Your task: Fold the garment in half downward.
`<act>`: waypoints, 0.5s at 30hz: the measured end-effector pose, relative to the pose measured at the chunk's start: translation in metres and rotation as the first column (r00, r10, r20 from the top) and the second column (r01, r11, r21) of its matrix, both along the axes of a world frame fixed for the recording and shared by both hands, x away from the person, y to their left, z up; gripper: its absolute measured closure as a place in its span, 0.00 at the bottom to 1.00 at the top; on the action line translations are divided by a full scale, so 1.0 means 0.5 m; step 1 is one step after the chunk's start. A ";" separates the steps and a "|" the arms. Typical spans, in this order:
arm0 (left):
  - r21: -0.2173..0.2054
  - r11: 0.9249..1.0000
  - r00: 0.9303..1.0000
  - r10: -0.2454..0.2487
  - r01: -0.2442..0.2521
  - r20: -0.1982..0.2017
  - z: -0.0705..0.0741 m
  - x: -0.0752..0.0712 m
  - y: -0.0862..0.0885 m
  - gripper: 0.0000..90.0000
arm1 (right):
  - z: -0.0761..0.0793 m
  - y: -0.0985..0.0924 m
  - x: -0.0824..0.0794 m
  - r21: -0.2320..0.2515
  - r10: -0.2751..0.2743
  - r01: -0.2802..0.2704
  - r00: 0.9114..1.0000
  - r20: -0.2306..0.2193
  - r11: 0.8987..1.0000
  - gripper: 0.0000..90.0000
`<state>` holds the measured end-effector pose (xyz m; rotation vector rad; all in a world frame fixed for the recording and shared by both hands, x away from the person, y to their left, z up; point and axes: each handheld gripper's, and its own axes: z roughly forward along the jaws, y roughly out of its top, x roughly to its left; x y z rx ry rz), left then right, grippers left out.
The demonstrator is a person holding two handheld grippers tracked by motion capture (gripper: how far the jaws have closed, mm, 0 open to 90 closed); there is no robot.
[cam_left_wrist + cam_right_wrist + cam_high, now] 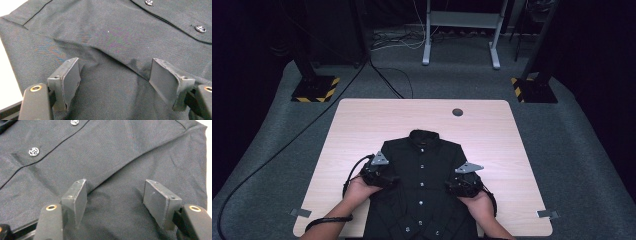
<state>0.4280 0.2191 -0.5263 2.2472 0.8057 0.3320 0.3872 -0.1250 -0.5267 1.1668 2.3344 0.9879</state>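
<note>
From my remote station I find a black buttoned shirt (422, 185) lying flat, front up, on the wooden table (357, 130), collar toward 12 o'clock. The left gripper (379, 176) rests on the shirt's edge at 9 o'clock; its jaws stand apart over a fabric fold (115, 62), pads not pressing it. The right gripper (464, 184) rests on the edge at 3 o'clock, jaws likewise apart, with sleeve cloth (117, 195) between them and no clamp. Two buttons (33, 151) show at its 10 o'clock.
</note>
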 end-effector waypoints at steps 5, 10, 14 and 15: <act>0.010 1.000 1.000 -0.012 0.012 -0.017 0.005 0.006 0.002 0.29 | 0.007 0.001 0.008 -0.020 0.010 -0.011 1.000 -0.026 1.000 0.43; 0.014 1.000 1.000 -0.015 0.015 -0.004 0.004 0.005 0.003 0.31 | 0.019 -0.002 0.016 -0.020 0.009 -0.010 1.000 -0.022 1.000 0.46; 0.001 1.000 1.000 -0.007 0.007 0.010 0.000 0.000 0.003 0.30 | 0.033 -0.008 0.032 -0.005 -0.007 0.007 1.000 -0.015 1.000 0.48; -0.005 1.000 1.000 -0.005 0.005 0.014 -0.002 -0.001 0.004 0.30 | 0.037 -0.009 0.038 -0.002 -0.012 0.011 1.000 -0.012 1.000 0.48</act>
